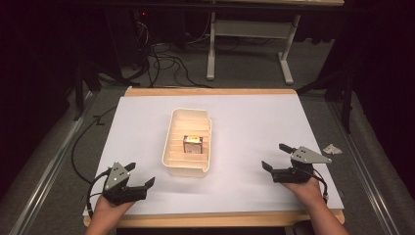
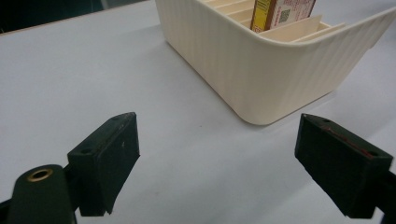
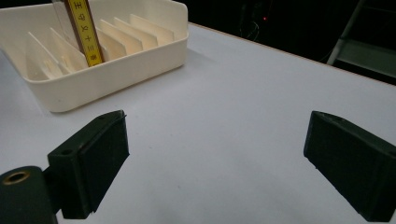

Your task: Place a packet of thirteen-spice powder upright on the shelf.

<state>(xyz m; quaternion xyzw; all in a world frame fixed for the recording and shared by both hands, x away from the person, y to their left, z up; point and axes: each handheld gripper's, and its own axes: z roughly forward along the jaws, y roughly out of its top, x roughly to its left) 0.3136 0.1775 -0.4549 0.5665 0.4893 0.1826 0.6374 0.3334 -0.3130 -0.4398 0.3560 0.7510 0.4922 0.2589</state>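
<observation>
Dark room, cables on the floor and a grey table frame behind. White-topped table (image 1: 244,122) with a wooden edge fills the middle of the high view. Cream slotted tray (image 1: 190,143) sits near the table's centre, long side running away from the person; thin upright dividers split it into narrow compartments. One small box (image 1: 192,145), yellow and brown with print on it, stands upright between dividers around the tray's middle (the exact slot cannot be told).

Left gripper (image 1: 138,175) rests low at the near left corner, jaws spread wide, nothing between them; the tray's near corner is just ahead of it. Right gripper (image 1: 277,156) at the near right, well apart from the tray, jaws likewise wide and empty.
</observation>
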